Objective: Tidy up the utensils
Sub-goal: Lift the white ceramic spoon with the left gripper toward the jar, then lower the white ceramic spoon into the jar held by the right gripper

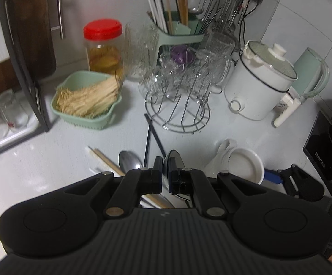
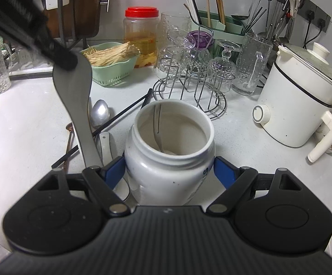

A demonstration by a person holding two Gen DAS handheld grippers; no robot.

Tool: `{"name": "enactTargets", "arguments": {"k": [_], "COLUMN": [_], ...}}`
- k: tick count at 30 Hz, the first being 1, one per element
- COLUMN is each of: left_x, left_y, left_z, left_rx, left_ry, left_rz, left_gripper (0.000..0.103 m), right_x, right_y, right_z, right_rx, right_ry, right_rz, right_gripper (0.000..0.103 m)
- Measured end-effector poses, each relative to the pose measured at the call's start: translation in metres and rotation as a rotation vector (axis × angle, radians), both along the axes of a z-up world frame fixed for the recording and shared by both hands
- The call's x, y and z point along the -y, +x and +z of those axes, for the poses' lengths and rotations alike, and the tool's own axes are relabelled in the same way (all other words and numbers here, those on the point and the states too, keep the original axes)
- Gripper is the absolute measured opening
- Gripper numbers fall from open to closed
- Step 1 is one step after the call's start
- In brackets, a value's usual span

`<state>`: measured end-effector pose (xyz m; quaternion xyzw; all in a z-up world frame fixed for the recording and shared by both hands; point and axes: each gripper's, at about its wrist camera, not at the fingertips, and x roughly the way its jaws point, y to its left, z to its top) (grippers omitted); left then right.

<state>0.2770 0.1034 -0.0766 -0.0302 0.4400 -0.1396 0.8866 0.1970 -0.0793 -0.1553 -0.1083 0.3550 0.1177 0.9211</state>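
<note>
The left gripper is clamped on a grey spatula, lifted above the white counter. The right gripper grips a white jar standing there. Loose spoons and chopsticks lie beside it; a tiled wall backs a green utensil holder.

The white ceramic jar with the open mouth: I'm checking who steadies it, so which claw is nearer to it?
Right. The right claw clamps the white ceramic jar; the left claw is raised beside it, holding a grey spatula.

glossy white jar, matt grey spatula, shiny metal spoon
</note>
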Motion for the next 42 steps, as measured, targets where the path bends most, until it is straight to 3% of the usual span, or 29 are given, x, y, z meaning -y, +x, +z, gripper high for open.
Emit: {"name": "enactTargets", "arguments": {"k": [15,28,34,42], "left_x": [0.013,0.025,0.041,0.078], "left_y": [0.004,0.000,0.001,0.009], "left_z": [0.053,0.085,0.087,0.073], "left_rx": [0.103,0.164,0.162,0.160], "left_ry": [0.039,0.015,0.021,0.111], "left_rz": [-0.053,-0.073,-0.105,-0.194], "left_gripper": [0.006,0.006,0.006,0.006], "right_x": [0.001,0.000,-0.001,-0.002], "right_y": [0.001,0.000,-0.001,-0.001], "right_z": [0.000,0.000,0.000,-0.001], "right_rx": [0.003,0.006,0.012,0.016], "right_ry": [0.002,0.007,0.005,0.013], "right_rz": [0.005,-0.004,-0.006,-0.017], "right_gripper": [0.086,0.086,0.086,0.086]}}
